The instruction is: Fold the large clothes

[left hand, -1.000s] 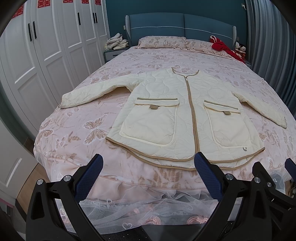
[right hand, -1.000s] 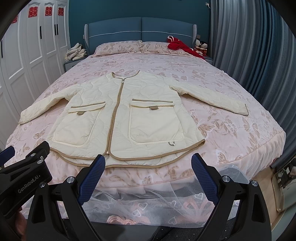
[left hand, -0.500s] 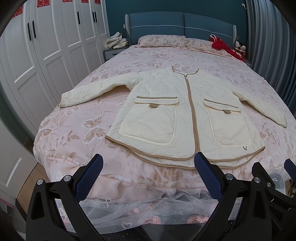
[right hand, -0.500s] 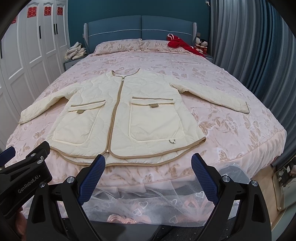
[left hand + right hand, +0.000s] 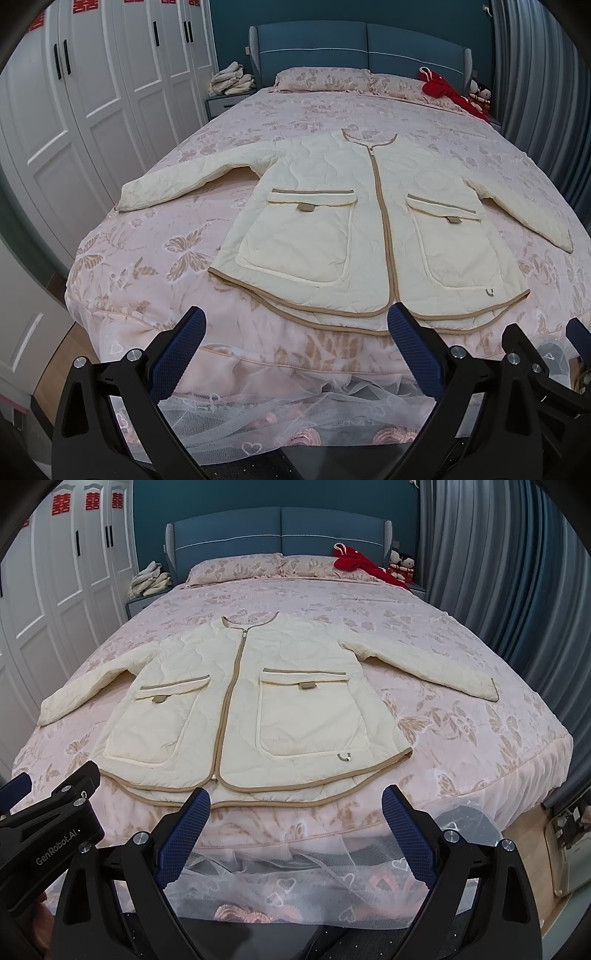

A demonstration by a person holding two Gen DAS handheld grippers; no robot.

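From the left wrist view, the cream quilted jacket [image 5: 354,229] lies flat on the pink butterfly bedspread [image 5: 155,258], zipped up, front side up. Both sleeves stick out, one toward 9 o'clock, one toward 3 o'clock. The left gripper [image 5: 295,343] hangs in the air at 6 o'clock with its blue fingers [image 5: 177,354] spread wide and nothing between them. It is near the jacket's brown hem but not touching it. I think the folding has not begun: no sleeve is turned in and no part is doubled over. All the folds are left to do.

From the right wrist view, the jacket [image 5: 251,709] is again at the middle of the bed, hem close to the foot edge. The right gripper [image 5: 295,823] is wide apart too and holds nothing. The left gripper's black body [image 5: 48,830] sits just beside it at 8 o'clock. There is lots of bare bed around the jacket, more toward 12 o'clock by the pillows [image 5: 236,566]. The hem is near the bed's edge, over the lace skirt [image 5: 295,878], so I think a pull toward 6 o'clock could slide it off.
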